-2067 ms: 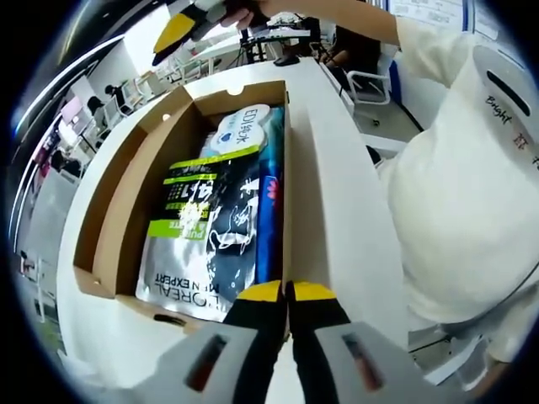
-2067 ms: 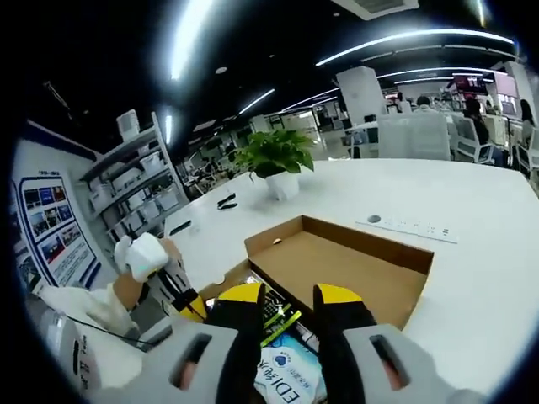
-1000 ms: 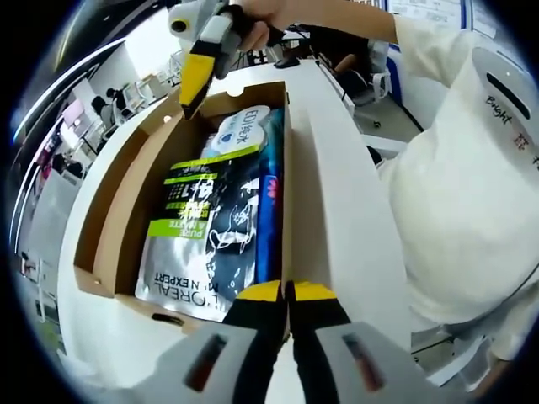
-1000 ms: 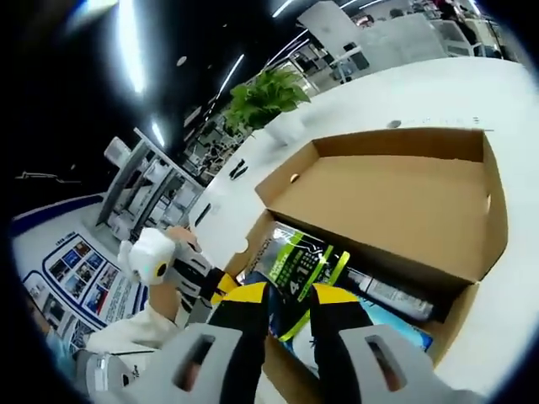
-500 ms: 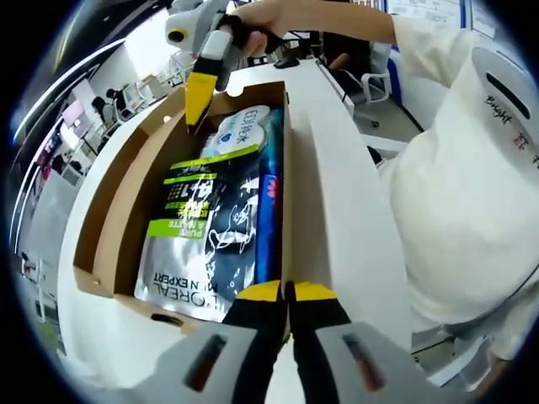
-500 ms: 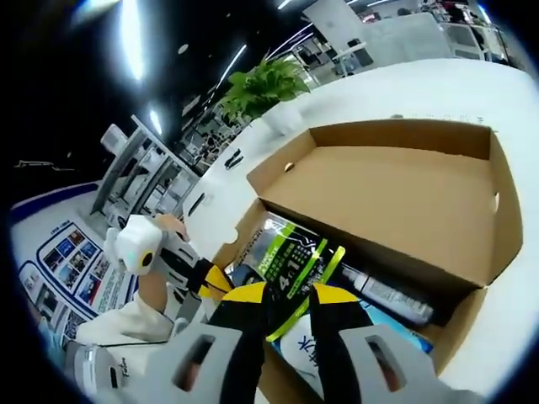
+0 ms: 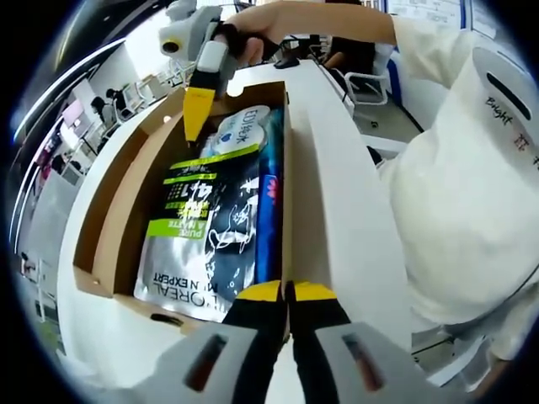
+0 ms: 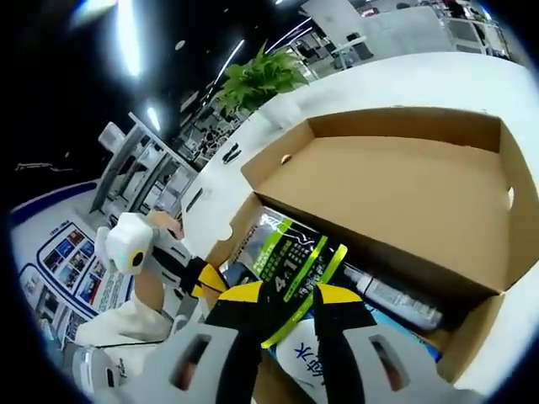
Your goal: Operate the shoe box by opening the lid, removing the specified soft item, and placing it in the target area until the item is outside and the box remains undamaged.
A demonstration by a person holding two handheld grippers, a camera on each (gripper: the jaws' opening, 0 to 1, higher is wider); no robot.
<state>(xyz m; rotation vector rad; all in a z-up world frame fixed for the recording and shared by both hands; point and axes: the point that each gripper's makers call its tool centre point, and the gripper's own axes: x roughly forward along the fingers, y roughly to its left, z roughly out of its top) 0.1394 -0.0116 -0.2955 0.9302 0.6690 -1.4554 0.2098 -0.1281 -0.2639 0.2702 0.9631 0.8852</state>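
An open-plan office — long ceiling light strips, shelving racks stacked with boxes, a wall poster, a potted plant on the white table, and office chairs — desks beyond.

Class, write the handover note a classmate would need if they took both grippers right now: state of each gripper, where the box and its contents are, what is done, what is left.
Left gripper: shut, at the near end of the shoe box, on its rim; whether it pinches the cardboard I cannot tell.
Right gripper: jaws slightly apart, holding nothing, lowered over the far end of the box above the black-and-green pouch.
Lid: already folded open, lying flat beside the box on the white table.
Pouch lies on top; a white-and-blue pack sits under it.
Left: grip the soft item, lift it out, set it on the table.
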